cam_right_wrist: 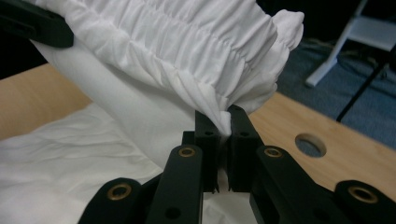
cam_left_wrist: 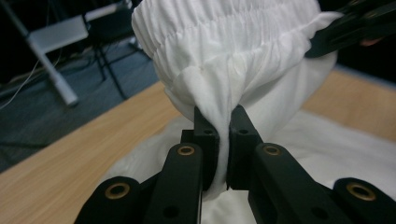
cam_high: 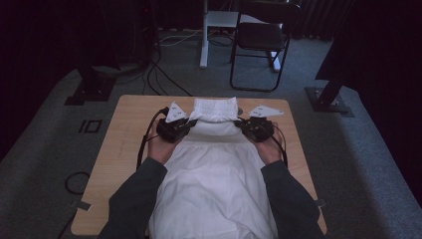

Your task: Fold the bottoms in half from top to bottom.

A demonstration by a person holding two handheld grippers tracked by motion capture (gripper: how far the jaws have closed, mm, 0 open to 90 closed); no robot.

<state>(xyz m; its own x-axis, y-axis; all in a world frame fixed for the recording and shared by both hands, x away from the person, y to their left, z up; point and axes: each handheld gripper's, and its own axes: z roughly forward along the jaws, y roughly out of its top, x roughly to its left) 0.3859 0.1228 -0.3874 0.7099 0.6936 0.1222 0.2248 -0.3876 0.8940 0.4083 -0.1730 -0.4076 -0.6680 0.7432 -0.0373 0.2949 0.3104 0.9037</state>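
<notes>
A white garment (cam_high: 214, 174) with a gathered elastic waistband (cam_high: 215, 107) lies lengthwise on the wooden table (cam_high: 124, 144). My left gripper (cam_high: 190, 124) is shut on the cloth just under the waistband at its left side; in the left gripper view the fabric (cam_left_wrist: 224, 126) is pinched between the black jaws. My right gripper (cam_high: 238, 124) is shut on the right side of the same band, with a fold of cloth (cam_right_wrist: 223, 122) between its jaws. The waistband end is lifted off the table between both grippers. The rest of the garment trails toward the person.
A black folding chair (cam_high: 261, 40) and a white stand leg (cam_high: 204, 35) are on the carpet beyond the table. Cables (cam_high: 159, 74) run across the floor at the back left. A round hole (cam_right_wrist: 310, 144) sits in the tabletop near the far edge.
</notes>
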